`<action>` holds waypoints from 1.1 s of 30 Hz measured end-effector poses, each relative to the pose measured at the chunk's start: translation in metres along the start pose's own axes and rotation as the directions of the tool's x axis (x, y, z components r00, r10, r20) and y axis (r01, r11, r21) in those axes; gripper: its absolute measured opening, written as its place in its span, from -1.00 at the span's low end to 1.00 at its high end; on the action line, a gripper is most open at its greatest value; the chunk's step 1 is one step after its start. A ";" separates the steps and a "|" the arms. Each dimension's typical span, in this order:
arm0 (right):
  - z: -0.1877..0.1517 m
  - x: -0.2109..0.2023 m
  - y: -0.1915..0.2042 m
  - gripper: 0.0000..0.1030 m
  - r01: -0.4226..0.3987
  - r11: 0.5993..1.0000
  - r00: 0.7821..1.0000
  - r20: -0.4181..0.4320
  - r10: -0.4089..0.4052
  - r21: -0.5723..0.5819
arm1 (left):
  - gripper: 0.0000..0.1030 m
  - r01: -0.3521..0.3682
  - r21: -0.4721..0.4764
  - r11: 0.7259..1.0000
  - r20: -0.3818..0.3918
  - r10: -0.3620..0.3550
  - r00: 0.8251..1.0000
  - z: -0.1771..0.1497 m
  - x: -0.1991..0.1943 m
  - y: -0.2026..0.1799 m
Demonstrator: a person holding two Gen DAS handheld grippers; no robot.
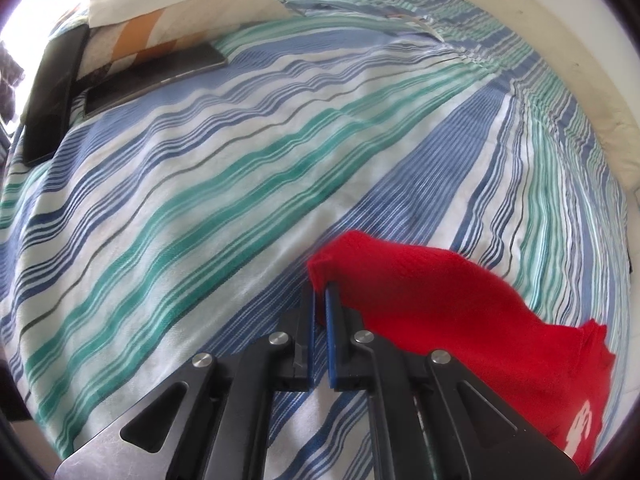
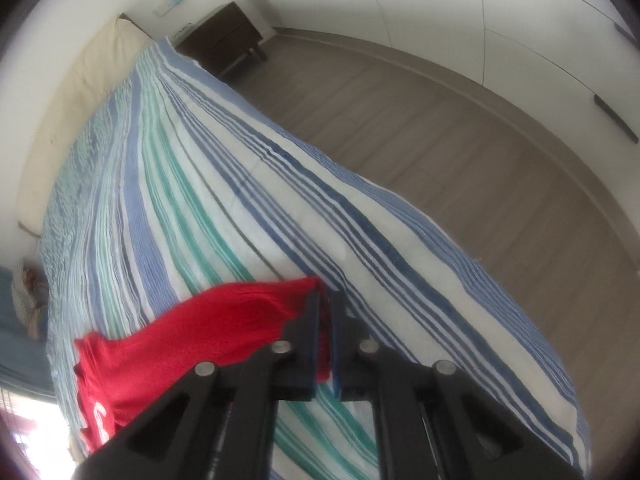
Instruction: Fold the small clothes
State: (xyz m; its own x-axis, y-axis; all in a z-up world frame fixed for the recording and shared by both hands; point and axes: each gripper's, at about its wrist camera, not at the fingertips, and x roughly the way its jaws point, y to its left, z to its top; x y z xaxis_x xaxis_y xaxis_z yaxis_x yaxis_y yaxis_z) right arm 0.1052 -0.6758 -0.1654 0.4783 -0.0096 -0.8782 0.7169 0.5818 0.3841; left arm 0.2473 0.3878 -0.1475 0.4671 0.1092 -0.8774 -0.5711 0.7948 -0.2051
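A: What do we see from the left wrist?

B: We see our left gripper [image 1: 320,300] with its jaws closed on a corner of the red shirt [image 1: 460,300]. The blue pads [image 1: 330,320] pinch the cloth between them. The shirt hangs off to the right, over the bed [image 1: 240,184], and it has white print near its far end.

A: What else is on the bed?

B: A striped bedspread in blue, green and white covers it. Far off at the top left lie a pillow [image 1: 168,12] and two dark flat things [image 1: 152,80]. We cannot tell what those are.

A: And from the right wrist?

B: Our right gripper [image 2: 326,320] has its jaws closed too. Red cloth shows between the pads, so it holds another corner of the same red shirt [image 2: 192,340]. The shirt stretches away to the left, above the bed [image 2: 180,200]. The picture is a bit blurry.

A: What is around the bed here?

B: A wooden floor [image 2: 460,140] lies to the right. A dark nightstand [image 2: 224,40] stands by the wall at the far end.
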 end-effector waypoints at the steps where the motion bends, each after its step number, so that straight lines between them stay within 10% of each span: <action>1: -0.001 0.000 -0.001 -0.93 0.007 1.000 1.000 -0.002 -0.007 0.003 | -0.95 -0.005 -0.002 1.000 -0.003 0.005 1.000 0.000 0.002 0.001; 18: -0.006 -0.007 -0.013 -0.95 -0.008 0.997 1.000 -0.010 0.009 0.073 | -0.95 0.024 -0.110 0.994 -0.042 -0.029 0.999 -0.015 0.001 0.024; 23: -0.011 -0.017 -0.034 -0.87 -0.034 0.984 0.999 0.032 0.029 0.175 | -0.62 0.046 -0.130 0.990 -0.052 -0.053 0.997 -0.018 -0.014 0.026; 30: -0.021 -0.037 0.022 -0.66 -0.261 0.961 0.965 -0.032 0.259 -0.090 | 0.02 0.016 -0.033 0.999 0.003 -0.016 1.000 -0.035 -0.053 0.025; 33: -0.030 -0.011 0.039 -0.35 -0.166 0.974 0.984 -0.091 0.153 -0.156 | 0.10 0.014 -0.025 1.000 0.019 -0.013 1.000 -0.039 -0.070 0.028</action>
State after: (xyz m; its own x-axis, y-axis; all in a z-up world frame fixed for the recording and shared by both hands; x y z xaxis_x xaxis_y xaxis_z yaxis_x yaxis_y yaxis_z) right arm 0.1129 -0.6290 -0.1495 0.5343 0.1538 -0.8312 0.5394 0.6951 0.4753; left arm 0.1721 0.3786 -0.1087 0.4877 0.1100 -0.8661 -0.5810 0.7813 -0.2279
